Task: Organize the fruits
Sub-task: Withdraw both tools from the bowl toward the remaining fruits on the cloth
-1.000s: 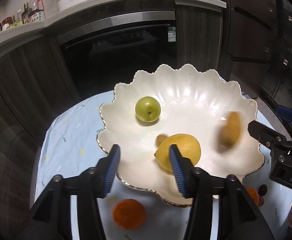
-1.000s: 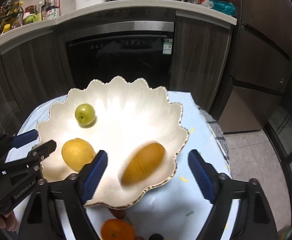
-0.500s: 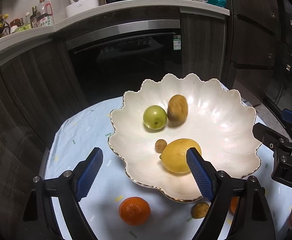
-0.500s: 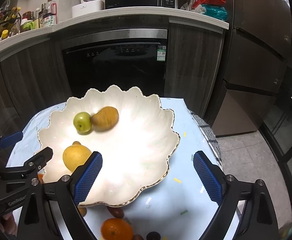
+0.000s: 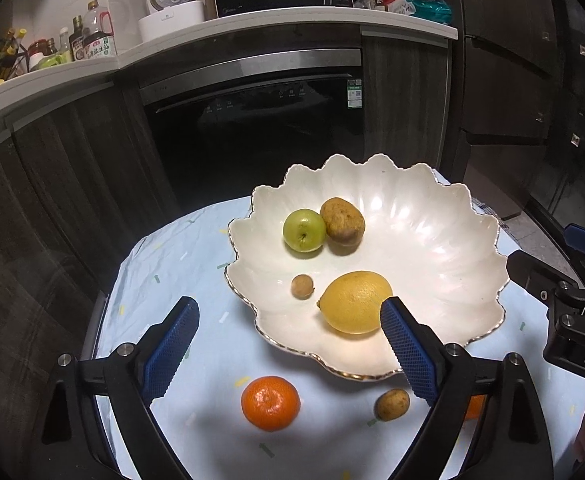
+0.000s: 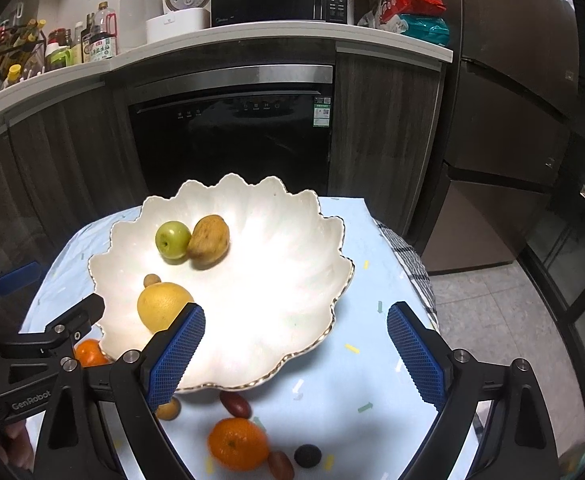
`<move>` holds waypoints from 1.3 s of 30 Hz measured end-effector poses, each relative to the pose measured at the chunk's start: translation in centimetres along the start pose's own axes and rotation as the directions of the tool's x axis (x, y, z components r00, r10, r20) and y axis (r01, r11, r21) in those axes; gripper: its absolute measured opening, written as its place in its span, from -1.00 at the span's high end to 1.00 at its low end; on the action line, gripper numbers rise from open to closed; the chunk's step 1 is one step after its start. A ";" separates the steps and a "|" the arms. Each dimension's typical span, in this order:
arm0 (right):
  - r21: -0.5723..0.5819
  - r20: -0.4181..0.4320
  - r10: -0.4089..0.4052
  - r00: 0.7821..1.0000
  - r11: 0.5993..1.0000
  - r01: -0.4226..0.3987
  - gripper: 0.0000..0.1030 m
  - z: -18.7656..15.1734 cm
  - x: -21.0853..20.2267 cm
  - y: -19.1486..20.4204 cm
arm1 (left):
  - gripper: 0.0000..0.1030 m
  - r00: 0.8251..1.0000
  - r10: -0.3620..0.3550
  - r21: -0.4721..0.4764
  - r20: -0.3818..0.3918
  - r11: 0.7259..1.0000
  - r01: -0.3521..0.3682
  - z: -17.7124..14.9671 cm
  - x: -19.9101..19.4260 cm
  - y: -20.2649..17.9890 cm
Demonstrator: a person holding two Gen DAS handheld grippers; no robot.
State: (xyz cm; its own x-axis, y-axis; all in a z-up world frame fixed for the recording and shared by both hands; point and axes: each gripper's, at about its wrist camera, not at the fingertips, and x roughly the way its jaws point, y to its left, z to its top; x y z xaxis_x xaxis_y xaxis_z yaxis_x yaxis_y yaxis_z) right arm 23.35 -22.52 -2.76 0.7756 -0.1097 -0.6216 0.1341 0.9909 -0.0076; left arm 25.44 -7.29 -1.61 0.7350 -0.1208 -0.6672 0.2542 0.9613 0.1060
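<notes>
A white scalloped bowl (image 5: 444,248) (image 6: 292,264) sits on the table. It holds a green apple (image 5: 304,230) (image 6: 173,239), a brown kiwi (image 5: 342,222) (image 6: 209,239) touching it, a lemon (image 5: 355,301) (image 6: 163,305) and a small brown longan (image 5: 302,287) (image 6: 152,280). In front of the bowl lie an orange (image 5: 270,402), a small brown fruit (image 5: 392,404) (image 6: 168,409), a second orange (image 6: 238,443) and dark red and black small fruits (image 6: 235,404). My left gripper (image 5: 288,350) is open and empty above the bowl's near rim. My right gripper (image 6: 296,350) is open and empty too.
The table has a pale blue cloth (image 5: 164,264) and ends near a dark oven front (image 5: 252,132). A checked cloth (image 6: 406,264) hangs at the table's right edge. The counter behind carries bottles, a rice cooker and a microwave.
The kiwi dropped from my right gripper, rolled across the bowl and came to rest against the green apple. Both grippers drew back and up; the left one opened wider.
</notes>
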 end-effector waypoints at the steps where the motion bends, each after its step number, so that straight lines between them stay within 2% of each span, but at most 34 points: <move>1: 0.001 0.001 0.000 1.000 1.000 0.000 -0.82 -0.1 -0.2 -0.1 | -0.81 1.000 -0.001 -0.001 0.002 1.000 0.001 -0.1 -0.2 0.0; 28: -0.004 0.017 -0.006 1.000 1.000 0.006 -0.82 -2.8 -3.8 -1.9 | -0.81 0.999 -0.027 0.039 0.019 0.999 0.026 -2.5 -3.7 -2.6; 39: -0.046 0.008 -0.002 1.000 0.999 0.003 -0.82 -4.9 -4.2 -2.0 | -0.80 0.998 -0.053 0.065 -0.017 0.996 0.054 -5.0 -3.6 -3.9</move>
State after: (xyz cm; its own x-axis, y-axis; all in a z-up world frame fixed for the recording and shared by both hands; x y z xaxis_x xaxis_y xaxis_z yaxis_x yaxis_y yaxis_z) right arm 16.77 -23.69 -3.96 0.7801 -0.1127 -0.6155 0.1075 0.9932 -0.0456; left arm 18.68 -9.36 -3.28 0.7101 -0.1675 -0.6839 0.3340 0.9352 0.1178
